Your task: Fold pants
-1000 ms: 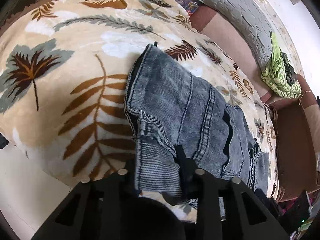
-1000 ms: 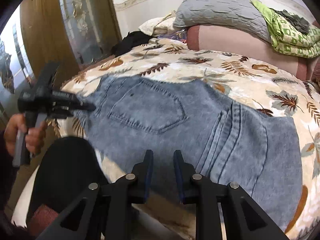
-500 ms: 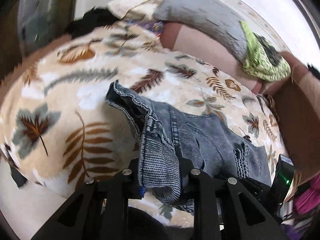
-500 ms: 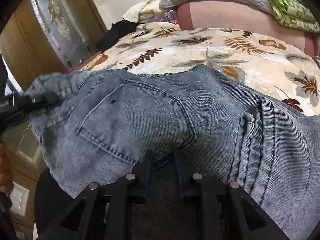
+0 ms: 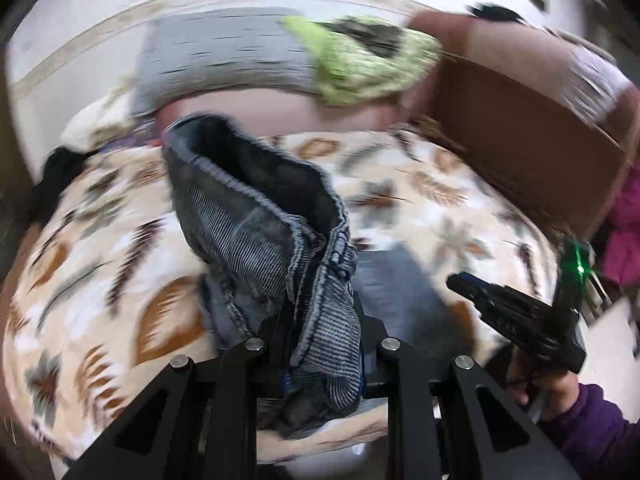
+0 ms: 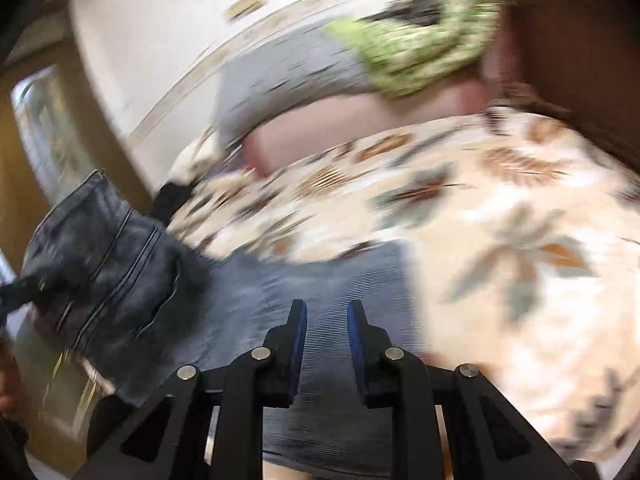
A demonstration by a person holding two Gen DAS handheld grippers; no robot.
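Blue denim pants [image 5: 256, 216] lie on a bed with a leaf-print blanket [image 5: 440, 200]. My left gripper [image 5: 320, 320] is shut on the waistband end and holds it lifted above the bed, the cloth bunched between the fingers. In the right wrist view the lifted part of the pants [image 6: 104, 256] hangs at the left, and the flat part lies under my right gripper [image 6: 326, 320]. The right gripper's jaws stand a little apart, and nothing shows between them. It also shows in the left wrist view [image 5: 516, 316], low at the right. Both views are motion-blurred.
A grey pillow [image 5: 224, 52] and a green cloth [image 5: 360, 60] lie against a pink bolster [image 5: 260, 112] at the head of the bed. A brown bed frame [image 5: 520, 128] stands at the right. A wooden door [image 6: 36, 152] is at the left.
My left gripper has lifted the waistband end higher and swung it over toward the right. The right gripper has let the denim go and now hovers over the flat part.
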